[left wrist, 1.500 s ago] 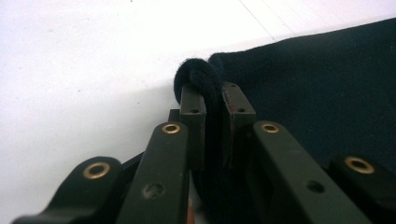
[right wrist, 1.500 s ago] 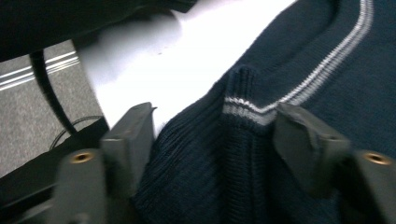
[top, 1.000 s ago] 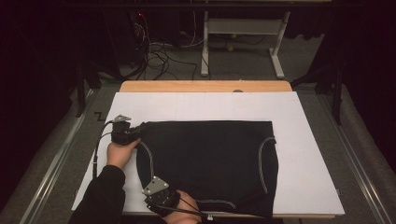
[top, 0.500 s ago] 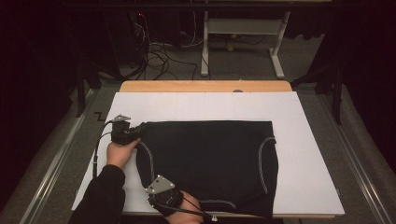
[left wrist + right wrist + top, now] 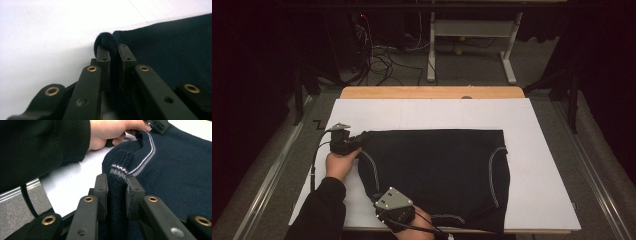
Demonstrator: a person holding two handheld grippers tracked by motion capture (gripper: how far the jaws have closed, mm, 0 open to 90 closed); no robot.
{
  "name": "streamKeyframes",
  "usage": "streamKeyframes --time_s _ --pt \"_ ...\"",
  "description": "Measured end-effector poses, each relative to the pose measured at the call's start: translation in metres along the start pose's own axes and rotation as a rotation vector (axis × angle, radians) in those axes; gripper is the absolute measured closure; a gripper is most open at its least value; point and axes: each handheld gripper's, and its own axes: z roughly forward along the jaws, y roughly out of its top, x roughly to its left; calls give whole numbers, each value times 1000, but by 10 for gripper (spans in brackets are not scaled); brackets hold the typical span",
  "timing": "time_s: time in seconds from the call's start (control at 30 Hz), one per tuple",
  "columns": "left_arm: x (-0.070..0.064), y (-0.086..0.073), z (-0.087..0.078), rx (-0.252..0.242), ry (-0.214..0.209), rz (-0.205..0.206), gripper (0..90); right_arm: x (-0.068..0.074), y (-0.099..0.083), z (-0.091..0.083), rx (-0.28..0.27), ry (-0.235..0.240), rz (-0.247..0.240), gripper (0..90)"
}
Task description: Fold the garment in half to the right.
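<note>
Item: dark navy knit garment with grey stripe trim [image 5: 437,175], lying flat on white table board [image 5: 542,170], left of centre. Left gripper [image 5: 113,53]: jaws pinching far-left corner. Right gripper [image 5: 117,182]: jaws pinching ribbed near-left edge. Status: both grasps made; fold judged not yet begun; lift and carry-over remain.

The sweater [image 5: 437,175] lies on the board [image 5: 537,150], left of centre.
</note>
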Motion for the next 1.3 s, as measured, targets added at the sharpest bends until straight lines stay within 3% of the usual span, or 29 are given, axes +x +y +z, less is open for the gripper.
streamKeyframes --time_s 0.1,0.33,0.6,0.73,0.97,1.3 --pt "-2 1 -1 1 0 16 797 -2 1 -1 -7 7 0 753" --pt "-5 3 -3 16 31 -27 810 -4 5 -4 -28 19 17 754" --pt "-14 15 -19 -44 49 -49 812 -5 11 -13 -63 29 23 754" --pt "-21 23 -26 -67 78 -26 811 -6 15 -17 -85 33 22 754" --pt "-29 38 -39 -115 117 -30 811 -4 22 -23 -114 35 6 755" --pt "-19 49 -62 -138 130 -39 812 5 39 -20 -135 63 -17 755"
